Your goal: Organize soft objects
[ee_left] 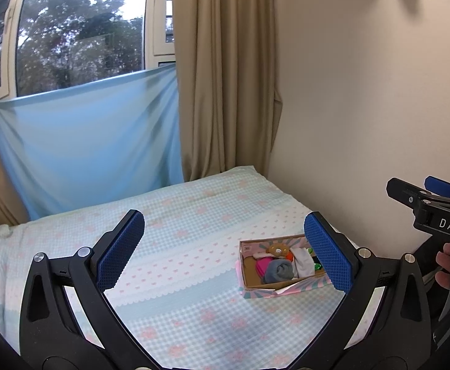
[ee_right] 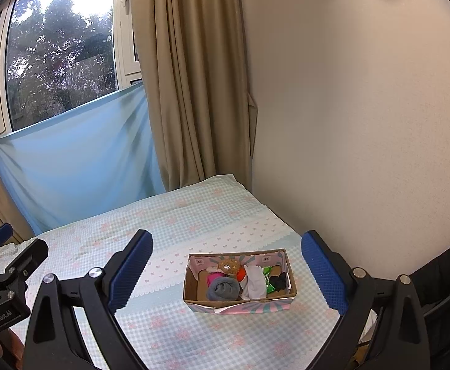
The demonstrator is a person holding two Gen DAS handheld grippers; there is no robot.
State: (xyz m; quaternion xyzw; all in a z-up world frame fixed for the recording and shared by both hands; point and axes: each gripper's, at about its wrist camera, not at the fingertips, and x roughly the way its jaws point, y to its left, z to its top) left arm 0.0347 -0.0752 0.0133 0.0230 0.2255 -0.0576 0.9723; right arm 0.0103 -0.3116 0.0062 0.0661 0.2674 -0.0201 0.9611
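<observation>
A small cardboard box [ee_right: 240, 303] with pink and teal sides sits on the bed [ee_right: 178, 215] near the wall. It holds several soft things: a rolled grey sock [ee_right: 223, 288], a white cloth [ee_right: 254, 280], a pink item [ee_right: 214, 276], a black item [ee_right: 279, 282] and a brown round toy [ee_right: 226, 266]. The box also shows in the left wrist view [ee_left: 274, 289]. My right gripper [ee_right: 226, 265] is open and empty, held above the bed in front of the box. My left gripper [ee_left: 223, 246] is open and empty, to the left of the box.
The bed has a pale blue checked cover with pink flowers [ee_left: 178, 277]. A cream wall [ee_right: 363, 123] runs along its right side. A beige curtain [ee_right: 194, 92], a blue sheet [ee_right: 80, 160] and a window [ee_right: 61, 46] stand behind the bed.
</observation>
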